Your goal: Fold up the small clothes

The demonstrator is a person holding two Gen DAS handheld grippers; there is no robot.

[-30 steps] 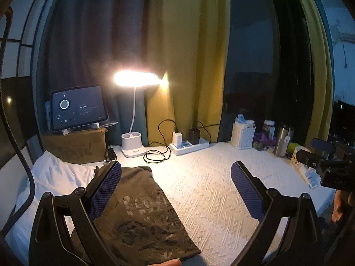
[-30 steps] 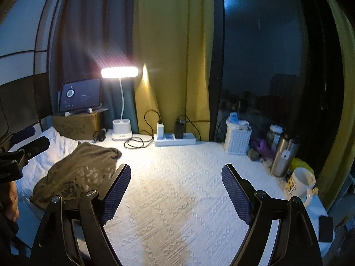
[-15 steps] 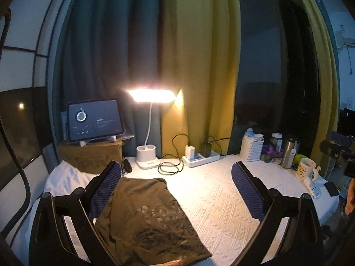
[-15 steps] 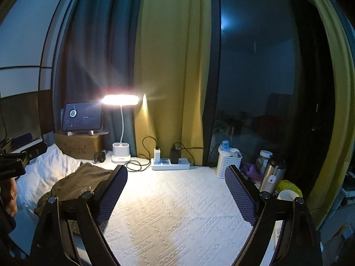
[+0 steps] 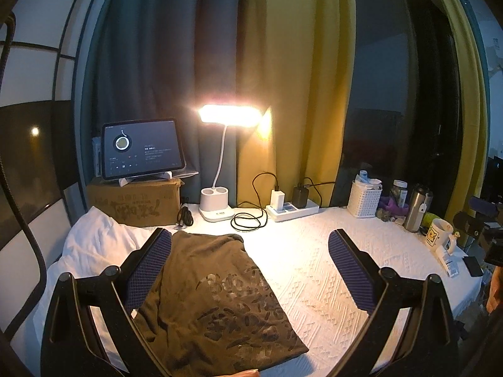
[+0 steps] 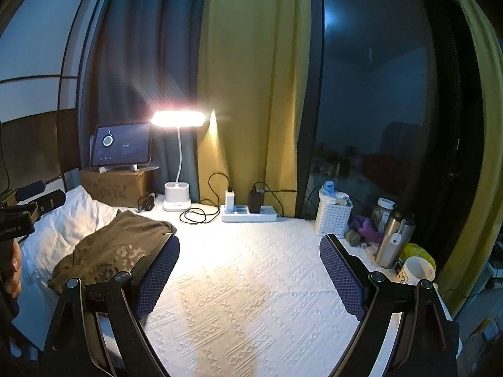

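An olive-brown T-shirt (image 5: pixel 217 298) with a dark print lies folded at the left of the white textured table cover (image 5: pixel 314 267). It also shows in the right wrist view (image 6: pixel 107 251), rumpled on top. My left gripper (image 5: pixel 248 270) is open and empty, held above the shirt's right half. My right gripper (image 6: pixel 250 270) is open and empty above the bare middle of the cover (image 6: pixel 251 282), to the right of the shirt. The right gripper's body shows at the right edge of the left wrist view (image 5: pixel 481 223).
A lit desk lamp (image 5: pixel 229 116), a tablet (image 5: pixel 141 149) on a cardboard box (image 5: pixel 135 201), a power strip (image 5: pixel 292 209) with cables, a white basket (image 5: pixel 364 199), a steel flask (image 5: pixel 416 207) and a mug (image 5: pixel 438 235) line the back and right. White cloth (image 5: pixel 94 245) lies left.
Both grippers have pulled back and up from the table, so the shirt and table sit lower in view. The shirt lies as before. Both jaws stay open.
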